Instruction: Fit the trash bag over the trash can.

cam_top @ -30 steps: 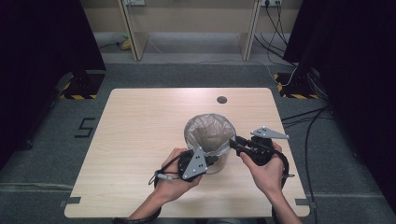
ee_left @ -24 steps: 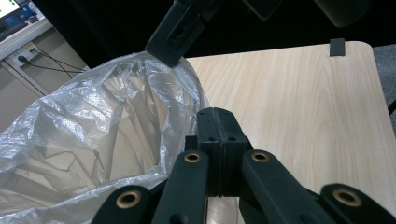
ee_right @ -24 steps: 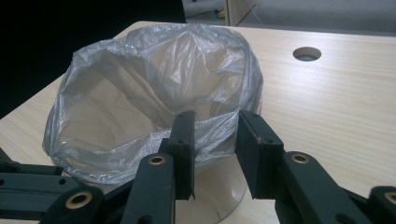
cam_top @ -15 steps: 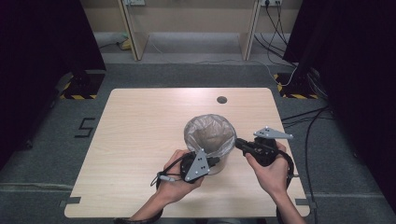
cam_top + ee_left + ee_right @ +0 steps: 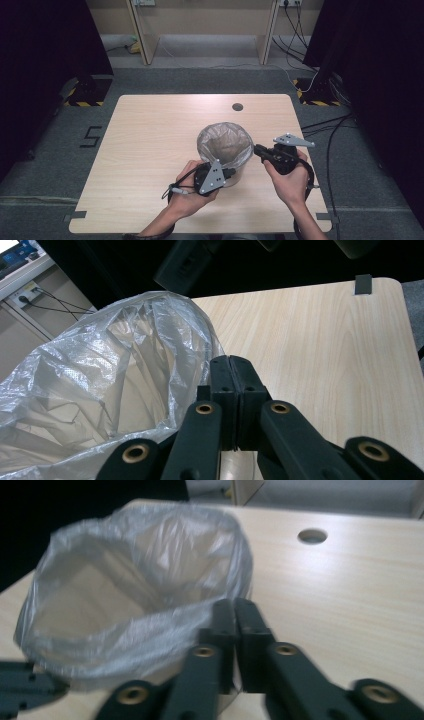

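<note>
Small bin (image 5: 235, 175) lined with clear plastic bag (image 5: 224, 142), upright, open-topped, bag edge folded over rim, on near-centre of wooden surface (image 5: 150, 150).

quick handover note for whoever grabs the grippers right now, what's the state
Left gripper: fingers shut at the near rim of the clear crinkled plastic bag, seemingly pinching its film.
Right gripper: fingers shut at the bag's right rim, also apparently on the film.
The bag lines a small round bin standing near the front of the light wooden table.
Done: bag opened and draped over the rim all round.
Left: probably seating the liner; confirm both grips first.
</note>
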Demonstrator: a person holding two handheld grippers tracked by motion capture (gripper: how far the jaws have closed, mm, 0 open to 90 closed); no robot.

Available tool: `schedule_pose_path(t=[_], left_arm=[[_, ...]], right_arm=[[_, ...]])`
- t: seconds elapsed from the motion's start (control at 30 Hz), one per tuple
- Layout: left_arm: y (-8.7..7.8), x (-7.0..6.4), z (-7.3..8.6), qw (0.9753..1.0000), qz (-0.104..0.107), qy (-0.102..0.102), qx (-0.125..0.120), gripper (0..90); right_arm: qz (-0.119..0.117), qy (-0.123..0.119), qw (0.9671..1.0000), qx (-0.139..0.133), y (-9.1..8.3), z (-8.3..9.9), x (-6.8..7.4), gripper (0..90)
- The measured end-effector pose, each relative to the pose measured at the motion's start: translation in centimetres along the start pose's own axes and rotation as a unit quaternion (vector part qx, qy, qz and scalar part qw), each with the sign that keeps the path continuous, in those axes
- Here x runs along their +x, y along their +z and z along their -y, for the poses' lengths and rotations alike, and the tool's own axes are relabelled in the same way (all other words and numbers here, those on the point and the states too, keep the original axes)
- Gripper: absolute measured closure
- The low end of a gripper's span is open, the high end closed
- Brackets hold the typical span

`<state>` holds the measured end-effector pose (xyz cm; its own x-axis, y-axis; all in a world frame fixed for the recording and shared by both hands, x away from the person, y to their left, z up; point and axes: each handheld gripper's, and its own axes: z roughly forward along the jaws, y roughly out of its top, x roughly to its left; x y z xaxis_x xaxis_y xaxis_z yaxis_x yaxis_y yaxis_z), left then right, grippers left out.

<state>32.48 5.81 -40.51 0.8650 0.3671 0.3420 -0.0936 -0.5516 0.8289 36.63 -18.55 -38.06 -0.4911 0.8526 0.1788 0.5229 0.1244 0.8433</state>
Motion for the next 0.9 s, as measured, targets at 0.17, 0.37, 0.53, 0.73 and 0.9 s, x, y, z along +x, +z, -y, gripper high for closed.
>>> schedule_pose_path(t=[0.17,0.37,0.53,0.73,0.9], left_arm=[[0.1,0.0,-0.1,1.0000,0.001,0.001,0.002,88.3],[0.2,0.0,-0.3,1.0000,0.001,0.006,0.006,87.3],[0.3,0.0,-0.4,0.9999,0.002,0.007,0.010,86.8],[0.4,-0.1,-0.6,0.9998,0.000,0.014,0.014,86.8],[0.4,-0.2,-0.6,0.9998,0.004,0.014,0.016,87.3]], right_arm=[[-0.007,0.004,0.9999,-0.010,0.3,-0.9,-0.2,66.6],[-0.020,0.012,0.9997,0.006,0.8,-0.9,-0.5,84.5],[-0.017,0.011,0.9996,0.019,0.9,-0.9,-0.6,90.0],[-0.010,0.006,0.9995,0.030,1.4,-0.8,-0.7,90.0],[-0.003,0.008,0.9991,0.040,1.8,-0.2,-0.9,90.0]])
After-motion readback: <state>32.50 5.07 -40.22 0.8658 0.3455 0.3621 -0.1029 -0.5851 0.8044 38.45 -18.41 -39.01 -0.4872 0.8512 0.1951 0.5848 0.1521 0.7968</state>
